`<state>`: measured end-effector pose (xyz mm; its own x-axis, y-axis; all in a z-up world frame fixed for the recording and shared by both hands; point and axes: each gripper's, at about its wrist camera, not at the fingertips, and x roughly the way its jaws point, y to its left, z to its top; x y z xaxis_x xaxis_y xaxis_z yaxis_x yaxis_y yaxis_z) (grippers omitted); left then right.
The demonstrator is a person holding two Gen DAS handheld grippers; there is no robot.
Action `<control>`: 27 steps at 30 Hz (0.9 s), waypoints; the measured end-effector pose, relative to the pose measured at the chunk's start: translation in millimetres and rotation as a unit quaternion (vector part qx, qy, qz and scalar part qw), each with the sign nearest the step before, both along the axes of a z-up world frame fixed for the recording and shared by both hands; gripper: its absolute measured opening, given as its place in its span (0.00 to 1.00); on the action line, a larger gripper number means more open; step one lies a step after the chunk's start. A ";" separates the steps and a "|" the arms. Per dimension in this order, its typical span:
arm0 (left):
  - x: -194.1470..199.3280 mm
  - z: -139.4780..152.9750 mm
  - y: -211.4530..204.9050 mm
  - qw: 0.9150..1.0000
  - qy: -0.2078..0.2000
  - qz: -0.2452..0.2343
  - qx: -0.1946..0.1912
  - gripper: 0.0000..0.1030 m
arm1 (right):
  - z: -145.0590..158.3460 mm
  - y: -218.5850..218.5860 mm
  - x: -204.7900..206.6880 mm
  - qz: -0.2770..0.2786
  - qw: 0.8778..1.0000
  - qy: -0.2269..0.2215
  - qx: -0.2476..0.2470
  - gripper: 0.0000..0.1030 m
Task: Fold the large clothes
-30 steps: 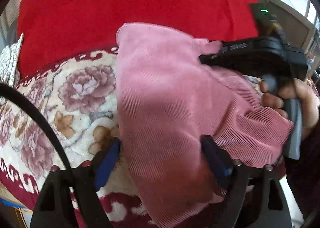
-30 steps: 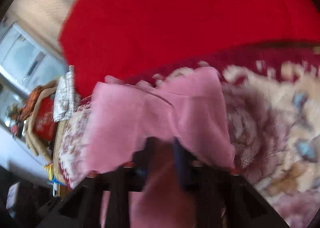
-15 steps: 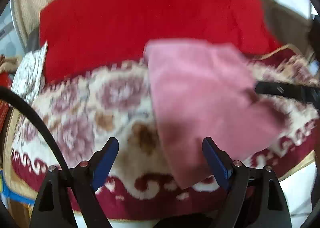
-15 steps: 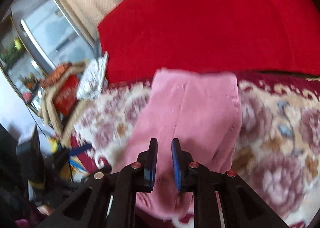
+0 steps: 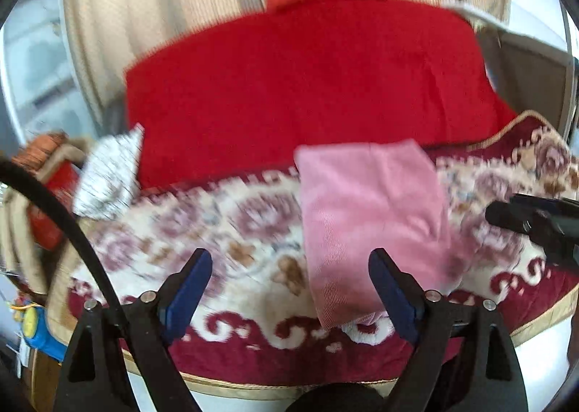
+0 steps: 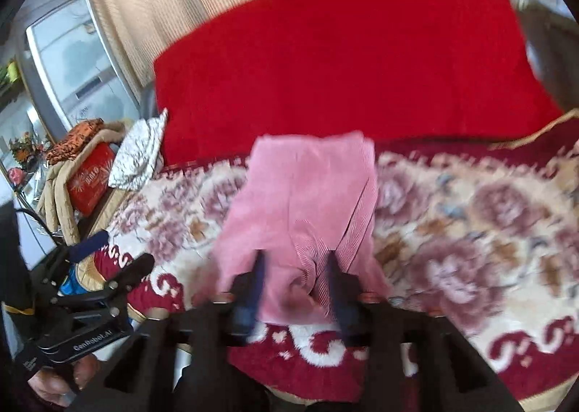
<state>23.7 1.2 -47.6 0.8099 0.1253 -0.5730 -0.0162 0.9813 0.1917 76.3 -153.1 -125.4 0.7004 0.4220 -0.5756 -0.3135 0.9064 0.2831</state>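
the pink garment lies folded on the floral blanket, its far edge at 12 o'clock touching the red cover. the right hand-held gripper has just been opening and has let the cloth go; its near hem seems to lie loose between the spread jaws. the left hand-held gripper is spread wide and empty, pulled back. the fold looks finished. no containers show.

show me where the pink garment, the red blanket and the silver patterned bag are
pink garment (image 5: 369, 209), left wrist view, middle of the folded cloth.
red blanket (image 5: 307, 86), left wrist view, its centre.
silver patterned bag (image 6: 139, 155), right wrist view, its middle.
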 end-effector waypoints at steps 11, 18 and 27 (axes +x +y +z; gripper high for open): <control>-123.7 96.2 0.9 0.984 -0.160 0.061 0.042 0.97 | 92.7 -19.0 -145.2 -0.047 0.985 -0.165 0.000 0.78; -177.3 129.4 7.7 0.974 -0.206 0.081 0.040 1.00 | 117.7 -20.8 -204.9 -0.061 0.979 -0.194 -0.009 0.78; -194.7 139.2 21.8 0.973 -0.214 0.088 0.019 1.00 | 132.9 -21.0 -235.5 -0.056 0.976 -0.211 -0.006 0.78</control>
<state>-171.0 23.0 91.6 0.9373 0.2982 -0.1804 -0.2696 0.9484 0.1667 -159.2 -174.2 7.6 0.9177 0.3234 -0.2308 -0.2980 0.9444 0.1388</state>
